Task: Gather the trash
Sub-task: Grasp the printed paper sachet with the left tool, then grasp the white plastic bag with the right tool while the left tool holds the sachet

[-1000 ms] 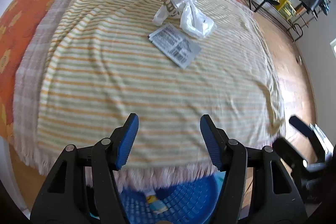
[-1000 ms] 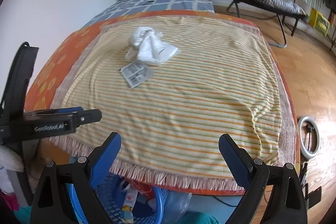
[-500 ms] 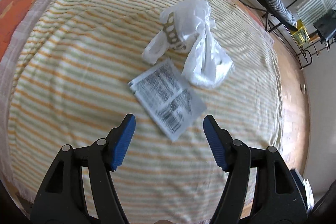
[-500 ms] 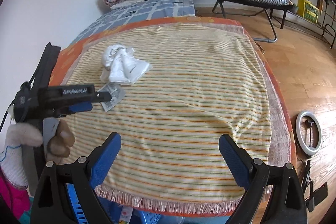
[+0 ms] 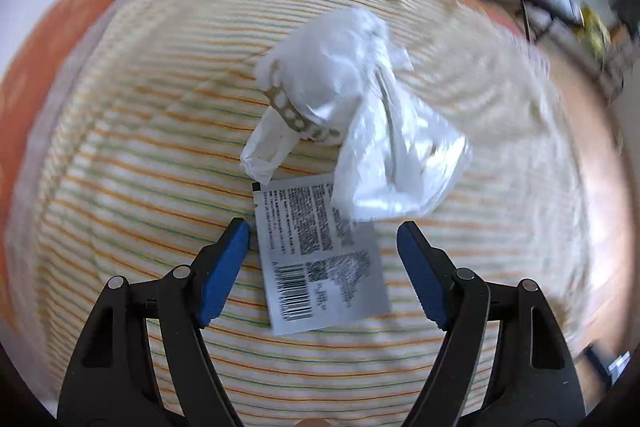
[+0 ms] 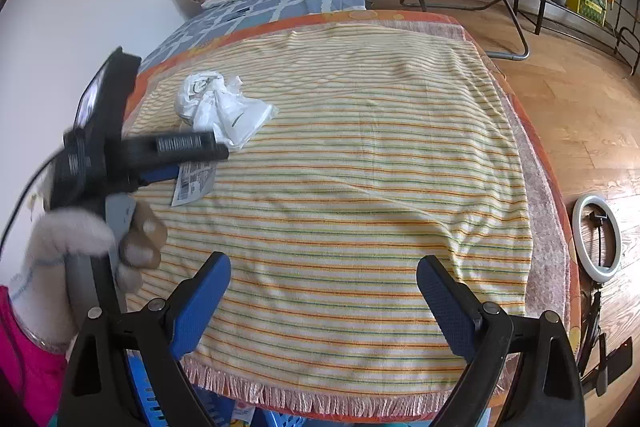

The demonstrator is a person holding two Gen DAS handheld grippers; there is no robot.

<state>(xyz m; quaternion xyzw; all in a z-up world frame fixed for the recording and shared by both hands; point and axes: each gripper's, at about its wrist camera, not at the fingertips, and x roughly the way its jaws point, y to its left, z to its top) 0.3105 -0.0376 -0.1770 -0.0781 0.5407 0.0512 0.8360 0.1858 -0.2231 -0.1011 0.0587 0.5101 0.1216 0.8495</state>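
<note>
Striped blanket [image 5: 132,187]: yellow ground with orange and green lines, fringed at the near edge, spread over an orange cover; carries all the trash listed.

Flat sachet [image 5: 320,251]: silver-white, printed text and a barcode face up. Lies on the blanket between the fingers of the left gripper [image 5: 323,269]. Its left edge sits just beside the left pad; clear blanket shows between its right edge and the right pad. Neither blue pad presses it.

Crumpled plastic bag [image 5: 360,131]: white, with a band of tan dotted print, lying just ahead of the left gripper's fingertips. Its lower corner overlaps the far right corner of the sachet.

Left gripper: pointed steeply down at the blanket, jaws opening, blue pads spread to either side of the sachet. Held in a white-gloved hand [image 6: 76,247], seen from the right wrist view.

Right gripper [image 6: 323,303]: fingers spread wide, nothing between them but bare striped blanket near the fringe. The sachet and the bag lie well ahead and to the left of its fingers.

Blue basket [image 6: 152,399]: lattice plastic, partly visible below the fringe, behind the right gripper's left finger.
</note>
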